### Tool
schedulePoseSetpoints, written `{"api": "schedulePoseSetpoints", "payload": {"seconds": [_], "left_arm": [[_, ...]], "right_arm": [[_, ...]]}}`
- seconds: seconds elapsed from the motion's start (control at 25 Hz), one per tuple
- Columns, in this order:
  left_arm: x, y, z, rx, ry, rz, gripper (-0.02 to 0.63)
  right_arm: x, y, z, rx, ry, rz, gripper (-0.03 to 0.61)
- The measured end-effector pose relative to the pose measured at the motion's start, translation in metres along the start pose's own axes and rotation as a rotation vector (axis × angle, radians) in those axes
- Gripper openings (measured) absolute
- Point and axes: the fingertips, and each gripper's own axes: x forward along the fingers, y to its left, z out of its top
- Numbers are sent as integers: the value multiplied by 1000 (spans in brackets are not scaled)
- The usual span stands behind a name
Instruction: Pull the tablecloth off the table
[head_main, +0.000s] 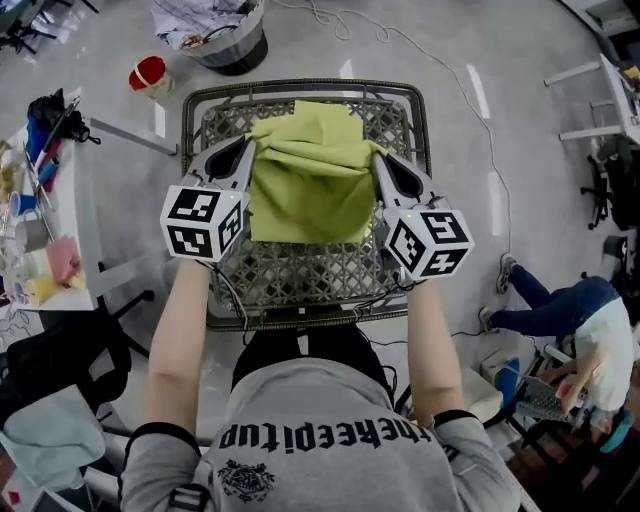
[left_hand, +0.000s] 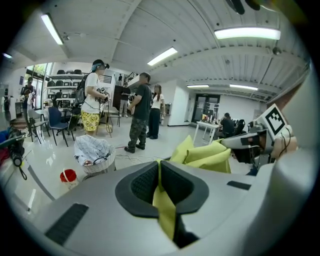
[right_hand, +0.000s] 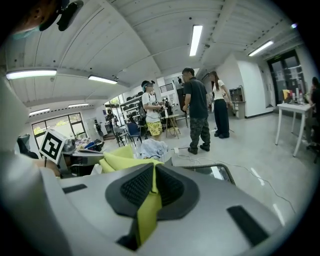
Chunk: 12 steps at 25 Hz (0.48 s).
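A yellow-green tablecloth (head_main: 310, 172) hangs bunched between my two grippers above a metal lattice table (head_main: 300, 275). My left gripper (head_main: 250, 150) is shut on the cloth's left corner, and a strip of cloth (left_hand: 164, 210) shows pinched between its dark pads. At the other side my right gripper (head_main: 378, 158) is shut on the right corner, with cloth (right_hand: 147, 207) squeezed between its pads too. The far part of the cloth still drapes over the table's far half. The near half of the lattice top lies bare.
A basket of laundry (head_main: 215, 30) and a red bucket (head_main: 149, 73) stand on the floor beyond the table. A white desk with clutter (head_main: 40, 230) is at the left. A person sits at the lower right (head_main: 565, 320). Several people stand farther off (right_hand: 197, 107).
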Motion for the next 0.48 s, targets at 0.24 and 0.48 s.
{"api": "schedulePoseSetpoints", "payload": {"seconds": [0.24, 0.48], "left_arm": [[25, 13, -6, -23, 24, 15, 25], [41, 21, -19, -62, 27, 2, 26]], "right_arm": [[27, -14, -3, 25, 21, 2, 24], [47, -24, -18, 50, 65, -4, 25]]}}
